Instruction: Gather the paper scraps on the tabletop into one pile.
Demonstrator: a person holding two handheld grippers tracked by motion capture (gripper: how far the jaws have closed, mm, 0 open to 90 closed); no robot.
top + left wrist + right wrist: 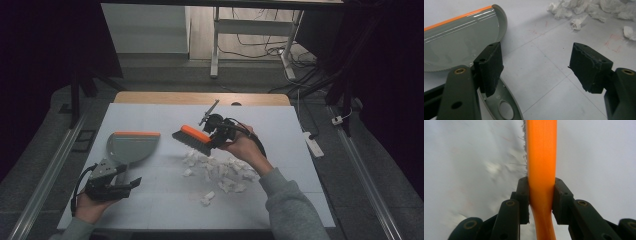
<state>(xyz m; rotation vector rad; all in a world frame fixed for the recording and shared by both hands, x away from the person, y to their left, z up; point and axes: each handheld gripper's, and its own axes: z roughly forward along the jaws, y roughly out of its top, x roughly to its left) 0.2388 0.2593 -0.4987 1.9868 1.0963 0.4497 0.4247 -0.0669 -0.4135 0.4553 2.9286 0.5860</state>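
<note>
One orange brush, clamped in right tool, held just above one pile of white paper scraps mid-bench. One grey dustpan at left; left tool w/ jaws apart beside dustpan's handle.

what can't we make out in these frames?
- Grey plastic dustpan with orange lip: handle end cut off by the bottom edge, left gripper view.
- Orange-backed hand brush: bristles mostly hidden behind its back, right gripper view.
- White crumpled paper scraps: count too small, high view; motion-blurred, right gripper view.
</note>
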